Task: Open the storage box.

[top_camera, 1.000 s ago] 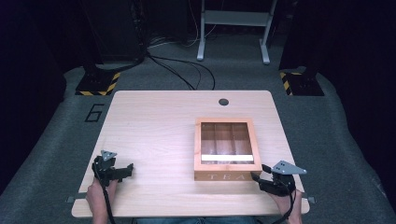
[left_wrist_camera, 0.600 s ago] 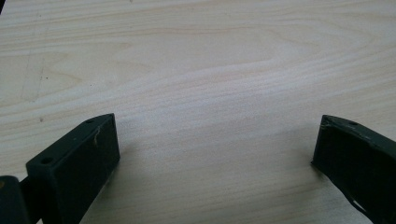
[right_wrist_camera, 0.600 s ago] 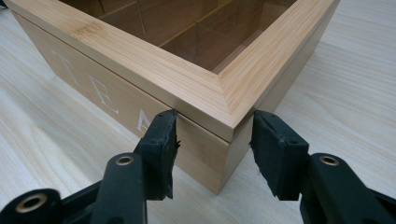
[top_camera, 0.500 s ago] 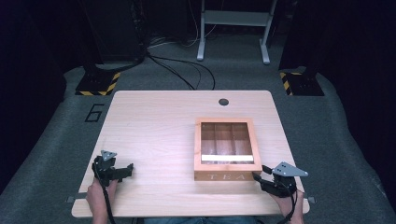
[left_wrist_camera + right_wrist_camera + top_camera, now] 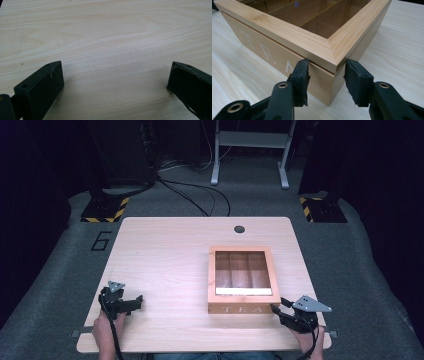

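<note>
The right tool (image 5: pixel 325 75) has just been closing its jaws on the near right corner of the tea box (image 5: pixel 241 279). One black jaw lies against the lettered front face and the other against the side wall, right below the lid's lip, so the corner sits between them; whether the pads already press the wood is hard to tell. That narrowing suggests a grip on the corner, perhaps to lift the glass-windowed lid or steady the box. The left tool (image 5: pixel 115 82) has its jaws wide apart over bare counter (image 5: pixel 105 37), nothing between them, well away from the box. Counted: one box, three dividers' worth of compartments visible through its lid, two tools, one counter.
</note>
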`<control>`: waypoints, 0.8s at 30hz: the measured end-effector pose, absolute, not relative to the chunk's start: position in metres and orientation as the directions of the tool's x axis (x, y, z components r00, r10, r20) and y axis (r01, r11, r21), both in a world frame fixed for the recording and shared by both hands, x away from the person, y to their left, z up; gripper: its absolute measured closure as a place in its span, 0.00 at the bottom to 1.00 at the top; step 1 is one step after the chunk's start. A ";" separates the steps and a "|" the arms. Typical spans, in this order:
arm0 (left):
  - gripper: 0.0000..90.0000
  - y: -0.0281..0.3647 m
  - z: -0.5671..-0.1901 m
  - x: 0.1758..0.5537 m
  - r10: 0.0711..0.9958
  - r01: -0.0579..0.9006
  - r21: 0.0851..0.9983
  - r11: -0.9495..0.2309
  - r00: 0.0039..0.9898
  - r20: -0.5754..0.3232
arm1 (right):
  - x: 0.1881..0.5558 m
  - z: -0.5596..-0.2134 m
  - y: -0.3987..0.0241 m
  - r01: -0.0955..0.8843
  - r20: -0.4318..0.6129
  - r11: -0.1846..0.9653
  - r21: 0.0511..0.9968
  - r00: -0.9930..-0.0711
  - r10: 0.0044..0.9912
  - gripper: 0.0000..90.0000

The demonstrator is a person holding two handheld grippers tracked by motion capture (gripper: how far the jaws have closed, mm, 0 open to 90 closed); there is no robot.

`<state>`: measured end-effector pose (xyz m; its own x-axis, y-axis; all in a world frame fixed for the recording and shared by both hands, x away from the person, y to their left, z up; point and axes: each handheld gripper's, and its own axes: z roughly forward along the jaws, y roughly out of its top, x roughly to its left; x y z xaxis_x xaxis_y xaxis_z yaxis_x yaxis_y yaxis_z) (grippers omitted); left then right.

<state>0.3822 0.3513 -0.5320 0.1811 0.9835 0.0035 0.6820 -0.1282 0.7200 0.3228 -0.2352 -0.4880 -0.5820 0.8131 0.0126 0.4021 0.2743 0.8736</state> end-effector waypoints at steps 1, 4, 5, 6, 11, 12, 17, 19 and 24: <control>0.00 0.351 -0.532 0.382 0.983 0.682 0.720 -0.128 0.181 0.004 | 0.323 -0.487 -0.236 0.399 0.010 0.275 0.875 -0.583 0.813 0.62; 0.00 0.351 -0.532 0.382 0.983 0.682 0.720 -0.128 0.181 0.003 | 0.324 -0.485 -0.235 0.396 0.017 0.265 0.879 -0.581 0.814 0.63; 0.00 0.351 -0.532 0.382 0.983 0.682 0.720 -0.128 0.181 0.004 | 0.324 -0.485 -0.235 0.395 0.016 0.265 0.880 -0.581 0.814 0.63; 0.00 0.351 -0.532 0.382 0.984 0.682 0.720 -0.128 0.181 0.003 | 0.323 -0.484 -0.235 0.397 0.018 0.260 0.880 -0.576 0.817 0.63; 0.00 0.351 -0.532 0.382 0.983 0.682 0.720 -0.128 0.181 0.004 | 0.324 -0.483 -0.234 0.385 0.026 0.240 0.891 -0.572 0.820 0.63; 0.00 0.351 -0.532 0.382 0.984 0.682 0.720 -0.128 0.181 0.003 | 0.324 -0.483 -0.235 0.378 0.025 0.235 0.895 -0.570 0.821 0.63; 0.00 0.351 -0.532 0.382 0.983 0.682 0.720 -0.128 0.181 0.004 | 0.329 -0.482 -0.234 0.376 0.034 0.204 0.904 -0.539 0.842 0.63; 0.00 0.351 -0.532 0.382 0.983 0.682 0.720 -0.128 0.181 0.004 | 0.331 -0.482 -0.234 0.374 0.038 0.197 0.906 -0.534 0.845 0.63; 0.00 0.351 -0.532 0.382 0.983 0.682 0.720 -0.129 0.181 0.004 | 0.334 -0.482 -0.234 0.371 0.032 0.201 0.907 -0.535 0.844 0.63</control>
